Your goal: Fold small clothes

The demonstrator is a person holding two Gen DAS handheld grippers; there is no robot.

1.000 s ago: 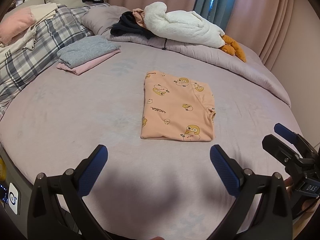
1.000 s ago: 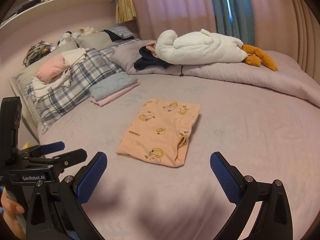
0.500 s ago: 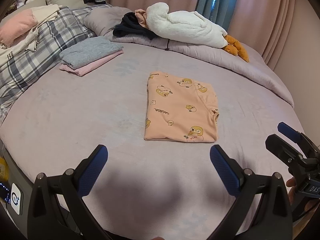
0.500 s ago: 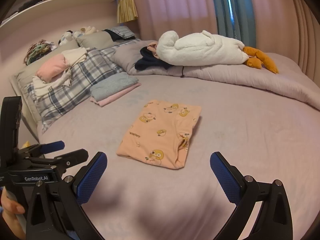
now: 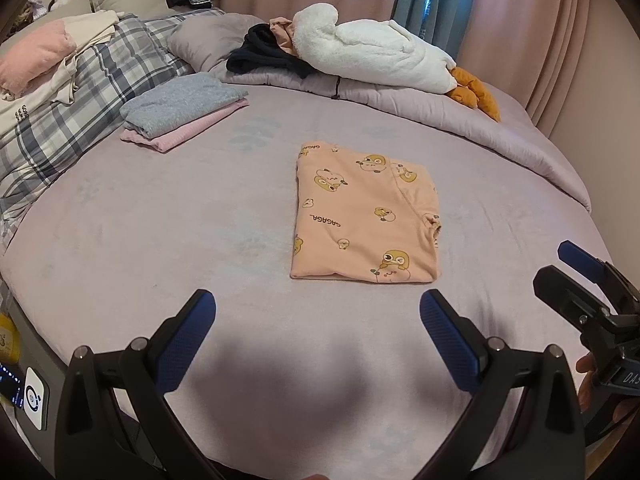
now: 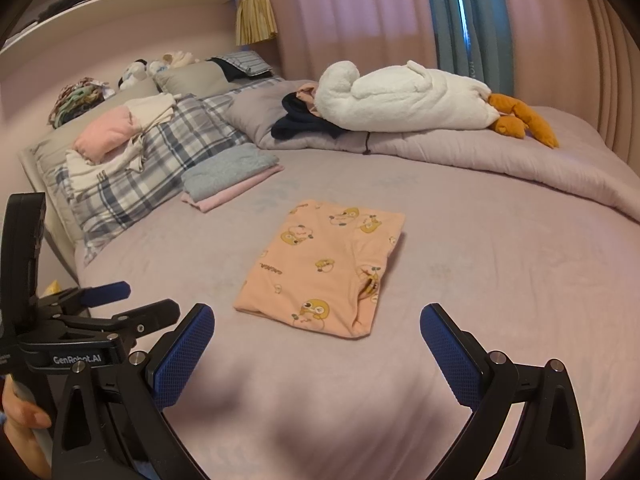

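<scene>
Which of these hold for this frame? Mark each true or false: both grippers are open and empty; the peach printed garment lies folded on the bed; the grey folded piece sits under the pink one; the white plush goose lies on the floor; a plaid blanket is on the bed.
1. Both the left gripper and the right gripper are open and empty. True.
2. The peach printed garment lies folded on the bed. True.
3. The grey folded piece sits under the pink one. False: grey is on top.
4. The white plush goose lies on the floor. False: it rests on the rolled duvet.
5. A plaid blanket is on the bed. True.
</scene>
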